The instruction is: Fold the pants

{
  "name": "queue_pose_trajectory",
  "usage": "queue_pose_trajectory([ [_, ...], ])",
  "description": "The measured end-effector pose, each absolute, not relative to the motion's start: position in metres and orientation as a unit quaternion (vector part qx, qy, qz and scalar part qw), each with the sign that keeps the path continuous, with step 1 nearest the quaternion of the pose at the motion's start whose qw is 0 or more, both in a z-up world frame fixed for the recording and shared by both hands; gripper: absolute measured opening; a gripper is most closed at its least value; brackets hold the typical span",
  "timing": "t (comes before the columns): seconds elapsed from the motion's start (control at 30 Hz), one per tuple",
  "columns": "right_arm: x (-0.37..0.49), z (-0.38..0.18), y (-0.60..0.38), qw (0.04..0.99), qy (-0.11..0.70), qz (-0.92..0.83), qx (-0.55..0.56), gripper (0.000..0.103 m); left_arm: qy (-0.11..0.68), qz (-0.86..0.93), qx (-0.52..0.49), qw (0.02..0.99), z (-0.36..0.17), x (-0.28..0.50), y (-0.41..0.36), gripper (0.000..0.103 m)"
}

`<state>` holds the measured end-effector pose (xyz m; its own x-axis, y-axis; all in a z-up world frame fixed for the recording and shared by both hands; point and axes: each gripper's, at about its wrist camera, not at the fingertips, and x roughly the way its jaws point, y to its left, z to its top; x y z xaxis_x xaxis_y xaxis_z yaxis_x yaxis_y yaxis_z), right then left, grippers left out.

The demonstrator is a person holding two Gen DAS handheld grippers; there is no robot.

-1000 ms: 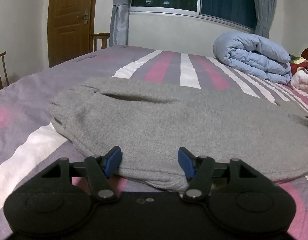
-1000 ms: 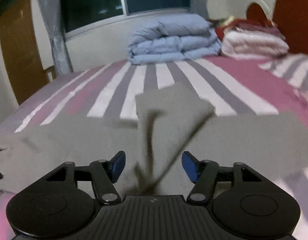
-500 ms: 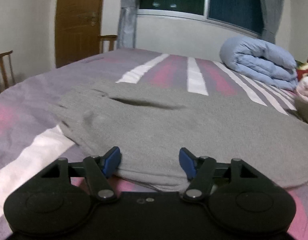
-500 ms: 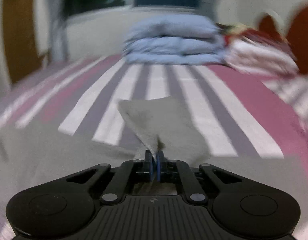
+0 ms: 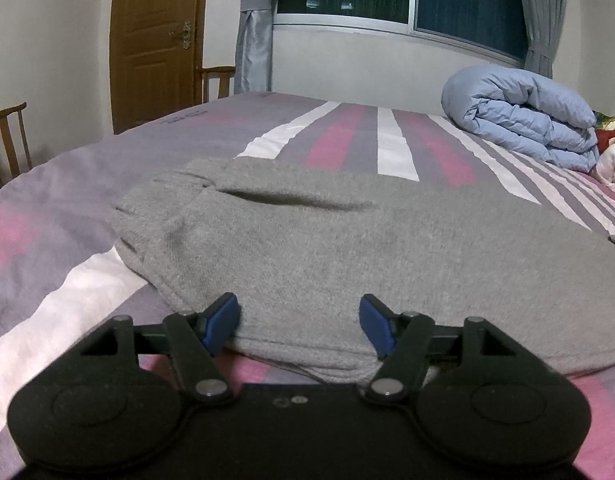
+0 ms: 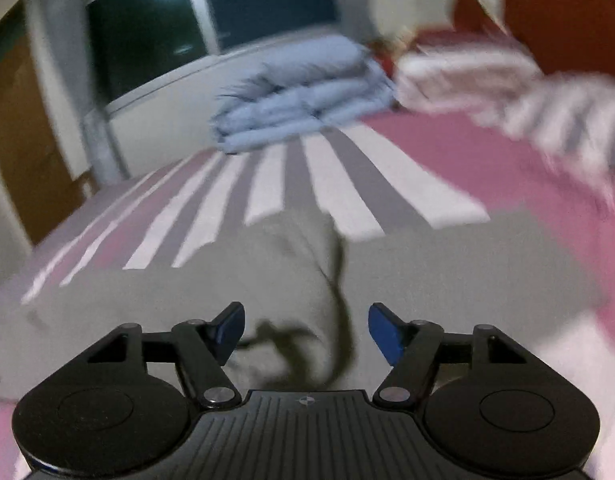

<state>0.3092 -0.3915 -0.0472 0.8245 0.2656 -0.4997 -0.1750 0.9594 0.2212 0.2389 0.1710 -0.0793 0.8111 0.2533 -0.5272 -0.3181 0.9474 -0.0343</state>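
The grey pants lie flat on the striped bed, with a dark pocket slit near the waistband at the left. My left gripper is open, its blue pads on either side of the near hem of the pants. In the blurred right wrist view, my right gripper is open just above the pants, where a raised fold of grey cloth lies in front of the jaws.
The bed has a pink, grey and white striped cover. A rolled blue duvet sits at the far right, also in the right wrist view. A wooden door and chairs stand at the left.
My right gripper, shut on a pants fold half a second ago, has opened and released the cloth, which has dropped onto the pants. My left gripper stays open at the hem.
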Motion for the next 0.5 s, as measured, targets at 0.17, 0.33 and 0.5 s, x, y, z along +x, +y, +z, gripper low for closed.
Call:
queue_pose_trajectory([
  [0.17,0.323,-0.05,-0.351,0.943,0.281,0.175,-0.031,0.068,0.266,0.15,-0.069,0.95,-0.079,0.237,0.173,0.059],
  [0.33,0.322,-0.079,-0.316,0.927,0.291,0.195,-0.136,0.063,0.255,0.166,-0.074,0.95,-0.072,0.233,0.173,0.059],
  [0.5,0.333,-0.109,-0.286,0.91,0.283,0.199,-0.229,0.061,0.265,0.176,-0.07,0.945,-0.067,0.229,0.177,0.073],
])
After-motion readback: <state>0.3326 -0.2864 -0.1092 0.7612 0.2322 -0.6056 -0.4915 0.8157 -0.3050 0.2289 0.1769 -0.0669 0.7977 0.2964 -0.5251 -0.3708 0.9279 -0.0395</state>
